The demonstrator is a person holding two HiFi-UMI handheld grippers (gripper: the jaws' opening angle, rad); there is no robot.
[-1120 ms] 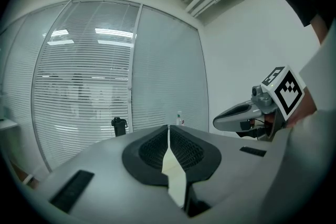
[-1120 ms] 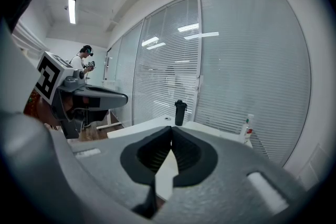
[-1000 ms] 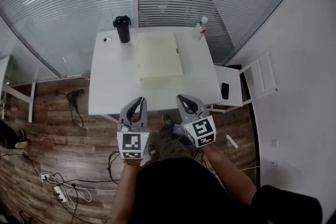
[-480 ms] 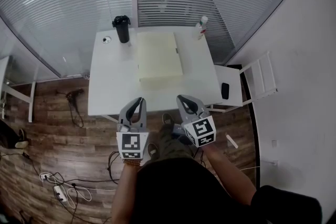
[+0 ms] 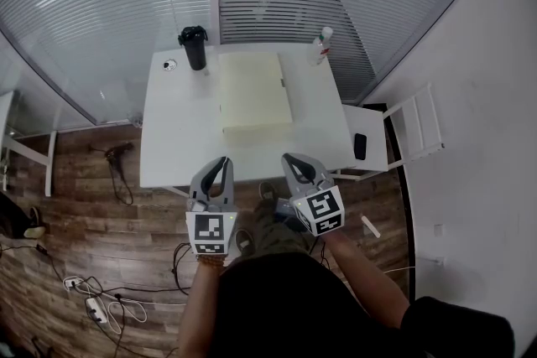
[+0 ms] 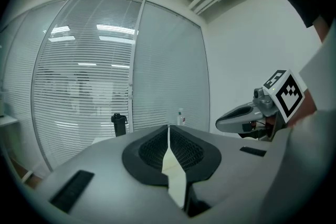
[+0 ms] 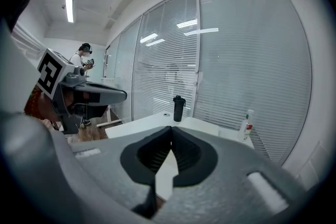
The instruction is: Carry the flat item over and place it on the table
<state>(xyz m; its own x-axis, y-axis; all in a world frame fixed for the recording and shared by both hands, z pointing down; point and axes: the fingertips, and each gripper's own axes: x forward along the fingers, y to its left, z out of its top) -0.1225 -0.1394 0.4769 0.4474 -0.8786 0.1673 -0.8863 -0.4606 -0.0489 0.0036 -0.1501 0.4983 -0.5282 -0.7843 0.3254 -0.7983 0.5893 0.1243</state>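
A pale yellow flat board (image 5: 254, 90) lies along the middle of the white table (image 5: 176, 130), reaching toward its far edge. Both grippers hang in the air short of the table's near edge, apart from the board. My left gripper (image 5: 221, 160) is shut, its jaws pressed together with nothing between them. My right gripper (image 5: 290, 158) is shut and empty too. In the left gripper view the right gripper (image 6: 247, 115) shows at the right, and in the right gripper view the left gripper (image 7: 100, 94) shows at the left.
A black tumbler (image 5: 195, 46) and a small round object (image 5: 170, 64) stand at the table's far left. A spray bottle (image 5: 320, 44) stands at the far right. A white chair (image 5: 390, 138) with a dark phone (image 5: 359, 146) is right of the table. Cables (image 5: 101, 302) lie on the wooden floor.
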